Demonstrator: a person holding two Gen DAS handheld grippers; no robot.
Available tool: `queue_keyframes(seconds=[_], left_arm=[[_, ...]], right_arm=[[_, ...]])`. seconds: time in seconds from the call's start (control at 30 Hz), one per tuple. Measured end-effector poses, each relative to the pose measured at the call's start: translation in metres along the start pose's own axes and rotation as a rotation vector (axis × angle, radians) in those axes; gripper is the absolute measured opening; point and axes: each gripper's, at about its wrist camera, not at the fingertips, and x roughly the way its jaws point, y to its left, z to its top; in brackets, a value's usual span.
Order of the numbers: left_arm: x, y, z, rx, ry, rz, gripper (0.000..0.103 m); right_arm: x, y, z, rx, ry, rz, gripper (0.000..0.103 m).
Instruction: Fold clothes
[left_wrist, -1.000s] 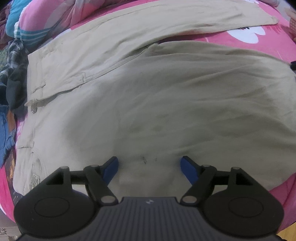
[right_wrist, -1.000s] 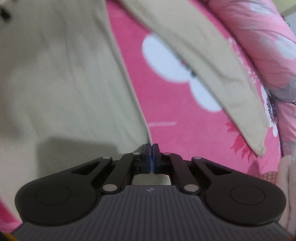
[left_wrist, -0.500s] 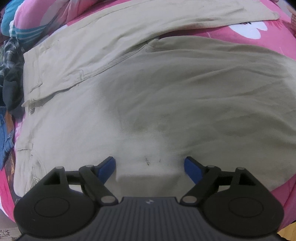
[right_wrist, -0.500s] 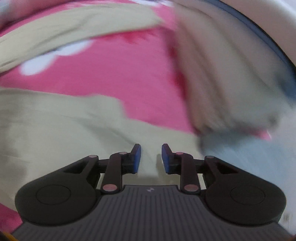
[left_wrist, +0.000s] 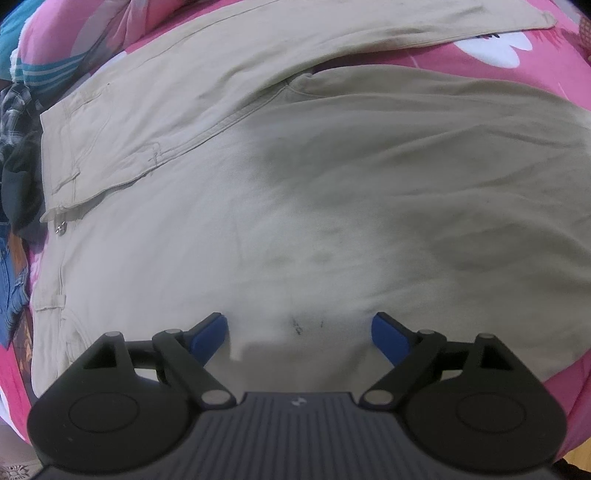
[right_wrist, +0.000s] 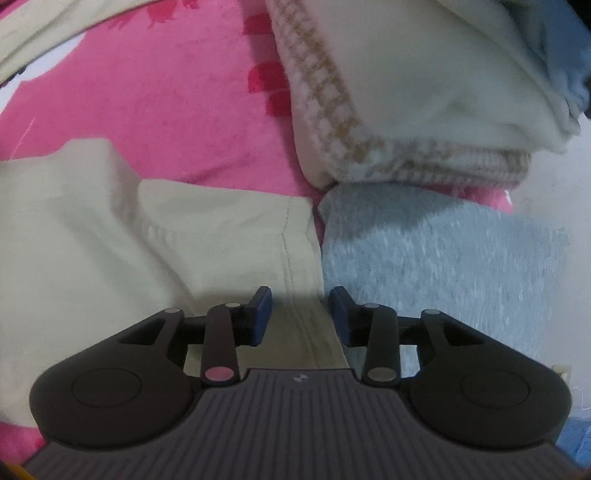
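Note:
Beige trousers (left_wrist: 295, 192) lie spread on a pink bedsheet (left_wrist: 546, 85), waistband at the left, one leg stretched along the top, the other filling the middle. My left gripper (left_wrist: 299, 334) is open wide, just above the near leg's fabric, holding nothing. In the right wrist view the hem end of a beige trouser leg (right_wrist: 207, 243) lies on the pink sheet (right_wrist: 155, 103). My right gripper (right_wrist: 300, 314) is open, with the hem's stitched edge between its jaws, not clamped.
A grey garment (right_wrist: 436, 258) lies right of the hem, touching it. A folded cream knit with a tan checked border (right_wrist: 406, 110) sits beyond. Dark and blue clothes (left_wrist: 16, 155) pile at the bed's left edge, with a pink and teal quilt (left_wrist: 51, 48) behind.
My right gripper has opened and swung from the trouser leg's side to its hem end by the grey garment. My left gripper opened slightly wider and stayed over the trousers.

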Motion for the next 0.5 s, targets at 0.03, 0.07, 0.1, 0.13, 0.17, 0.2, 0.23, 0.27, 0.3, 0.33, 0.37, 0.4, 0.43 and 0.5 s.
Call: queue_keyframes(seconds=[0.03,0.07,0.1,0.13,0.17,0.2,0.23,0.27,0.3,0.33,0.37,0.4,0.43,0.5], left_arm=[[0.0,0.0,0.0,-0.001,0.0,0.0,0.089],[0.0,0.0,0.0,-0.001,0.0,0.0,0.09],[0.0,0.0,0.0,-0.001,0.0,0.0,0.09],[0.0,0.0,0.0,0.0,0.0,-0.001,0.09],[0.0,0.0,0.0,0.0,0.0,-0.002,0.09],[0.0,0.0,0.0,0.0,0.0,-0.003,0.09],[0.0,0.0,0.0,0.001,-0.001,-0.004,0.09],[0.0,0.0,0.0,0.002,-0.001,-0.005,0.09],[0.0,0.001,-0.001,0.003,-0.002,-0.006,0.09],[0.0,0.001,-0.001,0.003,-0.002,-0.006,0.091],[0.0,0.001,-0.001,0.003,-0.003,-0.007,0.091],[0.001,0.001,-0.001,0.003,-0.003,-0.007,0.091],[0.001,0.002,-0.001,0.003,-0.004,-0.007,0.091],[0.001,0.002,-0.001,0.003,-0.005,-0.006,0.091]], right_arm=[[0.001,0.002,0.001,-0.001,0.005,0.001,0.04],[0.003,0.003,0.003,-0.002,0.023,-0.003,0.04],[0.005,0.005,0.003,-0.009,0.038,-0.004,0.04],[0.007,0.006,0.004,-0.016,0.054,-0.005,0.039],[0.008,0.008,0.005,-0.023,0.062,0.0,0.037],[0.009,0.009,0.005,-0.03,0.07,0.006,0.027],[0.008,0.009,0.004,-0.037,0.071,0.027,0.011],[0.008,0.01,0.004,-0.045,0.072,0.049,0.011],[0.005,0.012,0.002,-0.066,0.058,0.045,0.008],[0.0,0.014,-0.001,-0.089,0.034,0.036,0.006],[-0.009,0.015,-0.004,-0.098,-0.007,0.026,0.006],[-0.018,0.016,-0.008,-0.099,-0.044,0.016,0.006],[-0.032,0.018,-0.015,-0.115,-0.104,-0.007,0.006],[-0.061,0.027,-0.03,-0.167,-0.216,-0.07,0.006]])
